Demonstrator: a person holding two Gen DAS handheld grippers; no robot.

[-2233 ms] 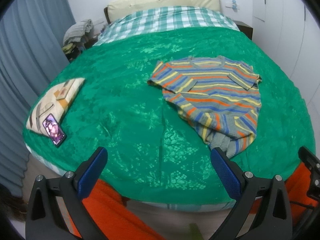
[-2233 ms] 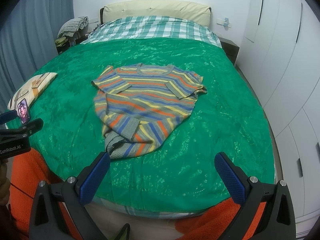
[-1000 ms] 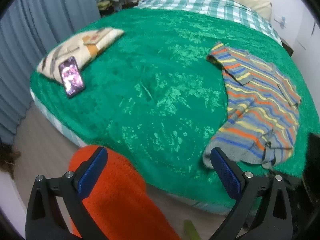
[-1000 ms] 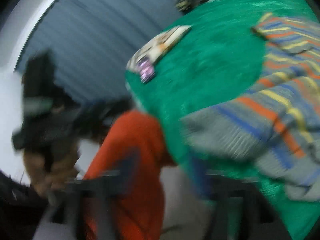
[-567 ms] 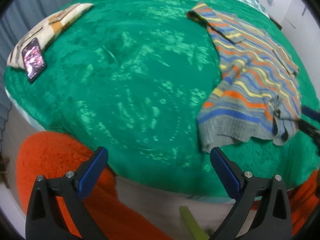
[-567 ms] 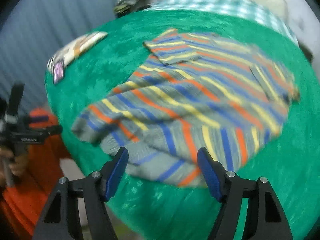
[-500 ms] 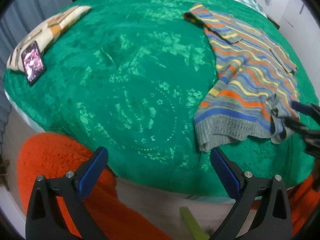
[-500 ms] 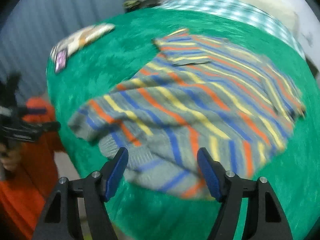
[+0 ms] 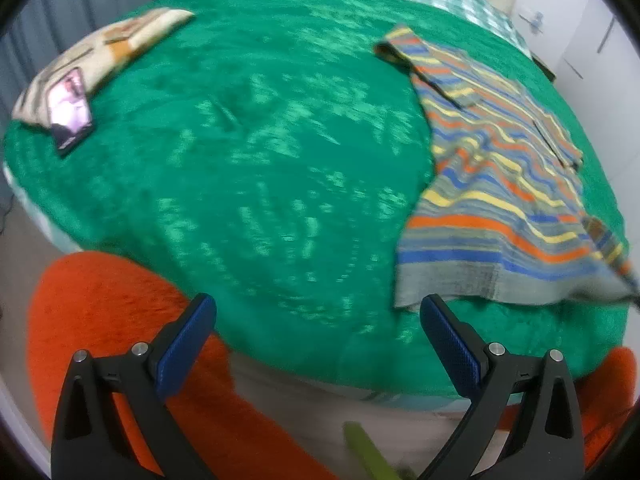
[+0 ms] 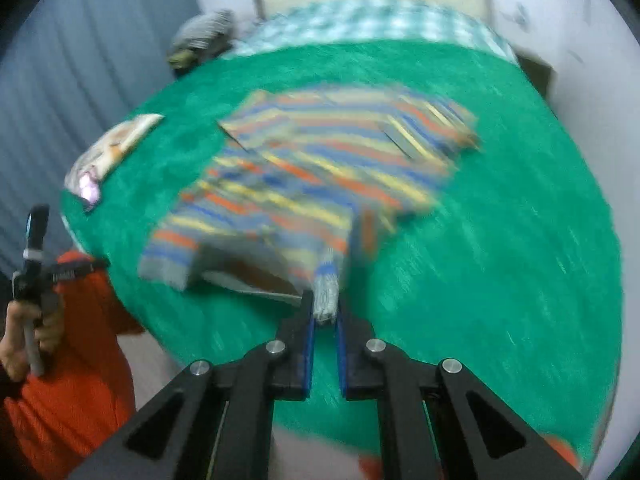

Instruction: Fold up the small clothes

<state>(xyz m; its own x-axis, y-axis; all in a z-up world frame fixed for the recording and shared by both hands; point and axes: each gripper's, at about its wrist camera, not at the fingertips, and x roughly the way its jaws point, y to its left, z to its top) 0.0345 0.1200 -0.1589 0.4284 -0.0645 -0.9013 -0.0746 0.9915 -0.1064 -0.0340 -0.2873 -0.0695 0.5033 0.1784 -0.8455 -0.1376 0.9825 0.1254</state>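
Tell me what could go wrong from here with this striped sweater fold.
The right gripper, whose jaws have just been closing, pinches only a narrow bit of the striped sweater hem, so it may slip free. The left gripper is open beside the hem's other corner, so a one-sided pull could skew the sweater.

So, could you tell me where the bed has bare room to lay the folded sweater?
The green bedspread lies bare between the phone on its cushion and the striped sweater. The sweater's side is taken, its hem pinched in the right gripper.
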